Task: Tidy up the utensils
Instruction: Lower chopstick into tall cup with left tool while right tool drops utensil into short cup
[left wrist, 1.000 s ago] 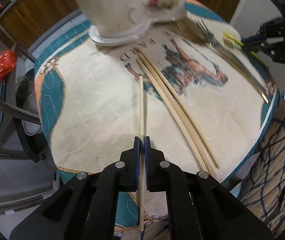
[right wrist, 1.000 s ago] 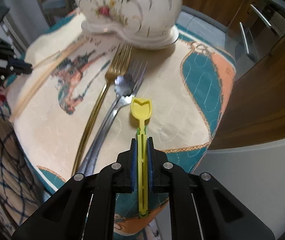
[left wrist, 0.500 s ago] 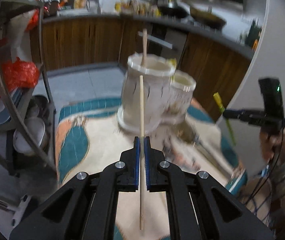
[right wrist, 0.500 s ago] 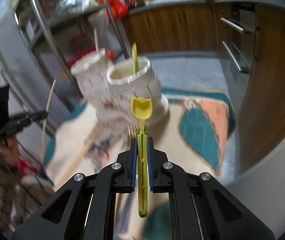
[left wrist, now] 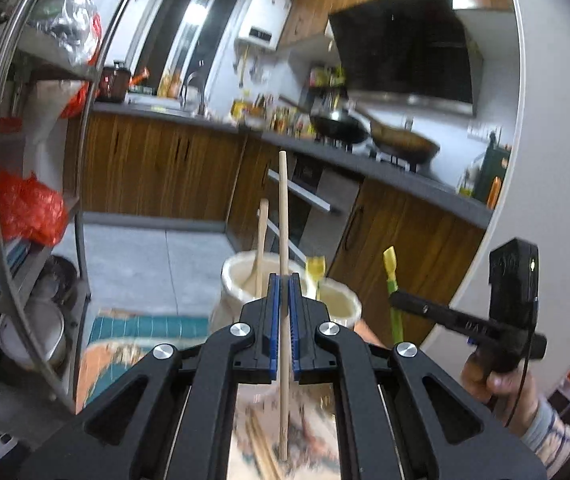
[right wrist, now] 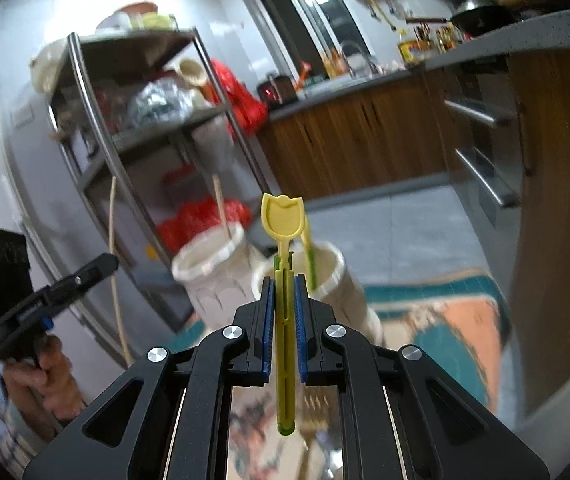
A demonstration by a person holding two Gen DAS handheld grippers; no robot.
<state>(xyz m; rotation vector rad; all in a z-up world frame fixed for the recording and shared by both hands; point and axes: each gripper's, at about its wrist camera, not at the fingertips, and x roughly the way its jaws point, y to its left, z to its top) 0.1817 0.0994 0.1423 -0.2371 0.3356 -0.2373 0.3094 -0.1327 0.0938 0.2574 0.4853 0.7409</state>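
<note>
My left gripper (left wrist: 283, 280) is shut on a wooden chopstick (left wrist: 283, 216), held upright above the table, just in front of the left cream ceramic holder (left wrist: 241, 280), which has a wooden utensil (left wrist: 261, 240) in it. My right gripper (right wrist: 284, 280) is shut on a yellow plastic spoon (right wrist: 283, 220), held upright in front of the right holder (right wrist: 333, 276), which has a yellow utensil (right wrist: 308, 248) in it. Chopsticks (left wrist: 261, 452) and a gold fork (right wrist: 313, 416) lie blurred on the quilted mat below. Each gripper shows in the other's view, the right gripper (left wrist: 399, 300) and the left gripper (right wrist: 101, 264).
A metal shelf rack (right wrist: 133, 128) with red bags stands to the left of the table. Wooden kitchen cabinets (left wrist: 157, 172) and a stove with pans (left wrist: 401, 144) lie behind. The teal and orange mat (right wrist: 457, 328) covers the table.
Both grippers have lifted and tilted up from the table with their utensils. The views swung from the mat to the kitchen, and the two holders now sit lower in view.
</note>
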